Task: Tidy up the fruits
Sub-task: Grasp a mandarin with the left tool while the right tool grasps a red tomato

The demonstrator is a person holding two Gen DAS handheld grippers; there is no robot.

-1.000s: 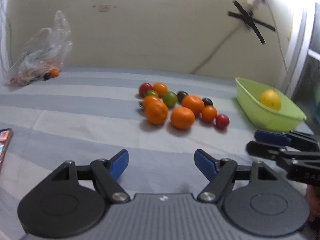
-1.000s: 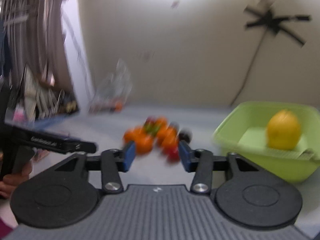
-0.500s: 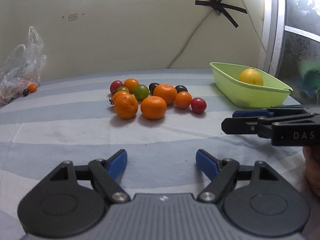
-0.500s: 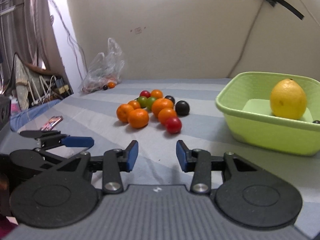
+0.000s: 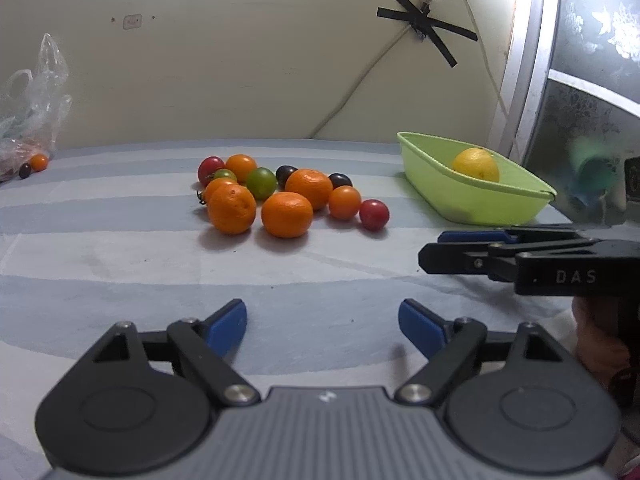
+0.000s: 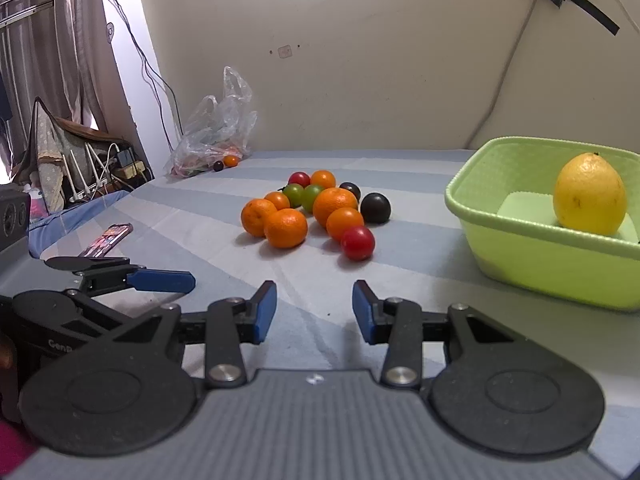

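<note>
A cluster of fruits lies on the striped sheet: several oranges (image 5: 286, 214) (image 6: 285, 227), red tomatoes (image 5: 373, 214) (image 6: 357, 242), green ones (image 5: 261, 183) and dark plums (image 6: 375, 207). A green basket (image 5: 472, 200) (image 6: 536, 248) at the right holds a yellow lemon (image 5: 476, 164) (image 6: 589, 193). My left gripper (image 5: 322, 324) is open and empty, well short of the cluster. My right gripper (image 6: 314, 312) is open and empty, with the red tomato ahead of it. Each gripper shows in the other's view: the right one (image 5: 440, 248), the left one (image 6: 188, 280).
A clear plastic bag (image 5: 32, 120) (image 6: 216, 128) with small fruits sits at the far left by the wall. A phone (image 6: 106, 239) lies on the sheet at the left. A cable and black tape (image 5: 424, 24) are on the wall. Clutter and curtains (image 6: 60, 80) stand beyond the left edge.
Both grippers have steadied and levelled out facing the fruit cluster; the earlier blur is gone. Both jaws stay open and empty. The fruits have not moved.
</note>
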